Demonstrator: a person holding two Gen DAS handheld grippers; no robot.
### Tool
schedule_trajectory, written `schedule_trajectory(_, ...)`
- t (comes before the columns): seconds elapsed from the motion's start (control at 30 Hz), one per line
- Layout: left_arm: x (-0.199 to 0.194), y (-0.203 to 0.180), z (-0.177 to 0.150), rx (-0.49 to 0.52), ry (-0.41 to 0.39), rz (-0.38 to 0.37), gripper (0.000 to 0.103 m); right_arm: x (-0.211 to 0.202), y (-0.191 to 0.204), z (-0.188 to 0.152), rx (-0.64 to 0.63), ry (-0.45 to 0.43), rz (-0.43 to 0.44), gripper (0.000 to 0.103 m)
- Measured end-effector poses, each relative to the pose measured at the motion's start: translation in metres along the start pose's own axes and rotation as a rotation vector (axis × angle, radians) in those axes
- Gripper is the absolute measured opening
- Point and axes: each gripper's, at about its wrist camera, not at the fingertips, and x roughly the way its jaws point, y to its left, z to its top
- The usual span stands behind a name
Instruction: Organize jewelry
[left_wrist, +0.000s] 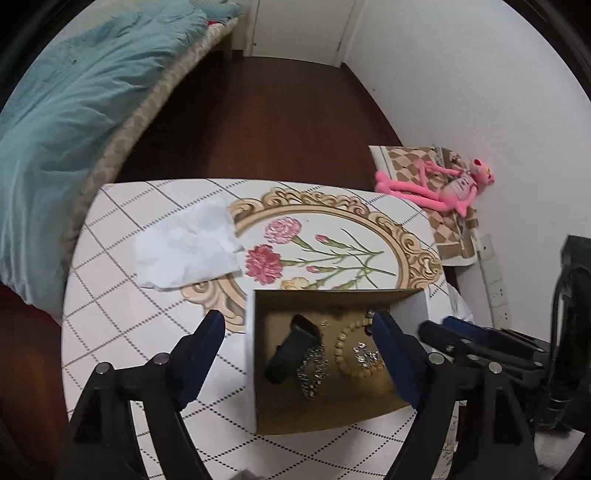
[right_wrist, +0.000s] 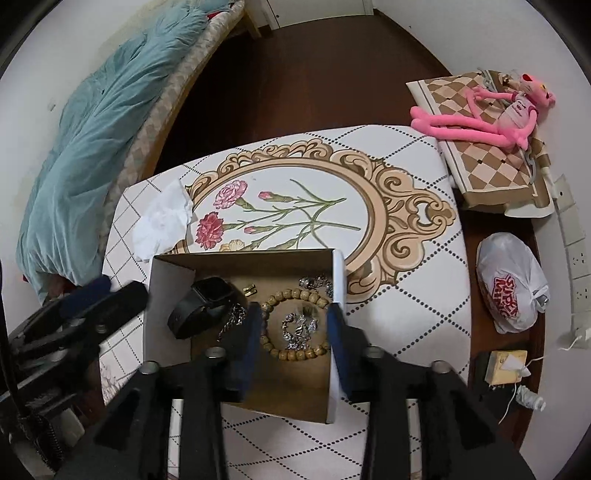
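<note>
An open cardboard box (left_wrist: 255, 354) (right_wrist: 168, 291) stands on the table. Inside lie a black smartwatch (left_wrist: 291, 349) (right_wrist: 203, 304), a wooden bead bracelet (left_wrist: 345, 350) (right_wrist: 295, 295), a silver chain (left_wrist: 314, 365) (right_wrist: 232, 319), a silver charm piece (left_wrist: 365, 356) (right_wrist: 299, 330) and a small gold item (right_wrist: 250, 289). My left gripper (left_wrist: 299, 347) is open and empty, its fingers straddling the box's left wall. My right gripper (right_wrist: 293, 332) is open and empty, hovering over the bead bracelet; it also shows in the left wrist view (left_wrist: 454, 332).
The table (left_wrist: 122, 295) (right_wrist: 406, 295) has a floral cloth with a crumpled white tissue (left_wrist: 188, 251) (right_wrist: 162, 221). A bed with a teal quilt (left_wrist: 66, 122) is at the left. A pink plush toy (right_wrist: 498, 114), a plastic bag (right_wrist: 511, 284) and a power strip (right_wrist: 576, 251) are at the right.
</note>
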Motion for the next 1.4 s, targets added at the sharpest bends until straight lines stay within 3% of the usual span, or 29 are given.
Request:
schedule_trajectory(0.1,-0.007,0.003,-0.004,0.01,-0.022,0.045,0.087,-0.009,-0.002,-0.002,0.002,-0.022,-0.027,0.045)
schedule_trajectory(0.13,-0.007,0.003,-0.005,0.015,-0.028,0.059,0.097,-0.012,-0.002,-0.003,-0.004,-0.031,-0.044,0.057)
schedule_trajectory(0.17,-0.008,0.003,-0.007,0.018,-0.035,0.075,0.101,-0.015,-0.002,-0.004,-0.011,-0.039,-0.069,0.071)
schedule_trajectory(0.27,-0.013,0.005,-0.016,0.025,-0.062,0.11,0.101,-0.022,0.001,-0.012,-0.034,-0.062,-0.147,0.09)
schedule_trajectory(0.37,-0.017,0.005,-0.028,0.03,-0.094,0.15,0.102,-0.022,0.002,-0.023,-0.049,-0.066,-0.225,0.097)
schedule_trajectory(0.8,-0.044,-0.004,-0.066,0.023,-0.112,0.196,0.102,-0.043,0.006,-0.073,-0.041,-0.118,-0.308,0.1)
schedule_trajectory(1.4,-0.196,-0.035,-0.126,0.035,-0.315,0.226,0.102,-0.207,0.04,-0.155,-0.054,-0.38,-0.291,0.103)
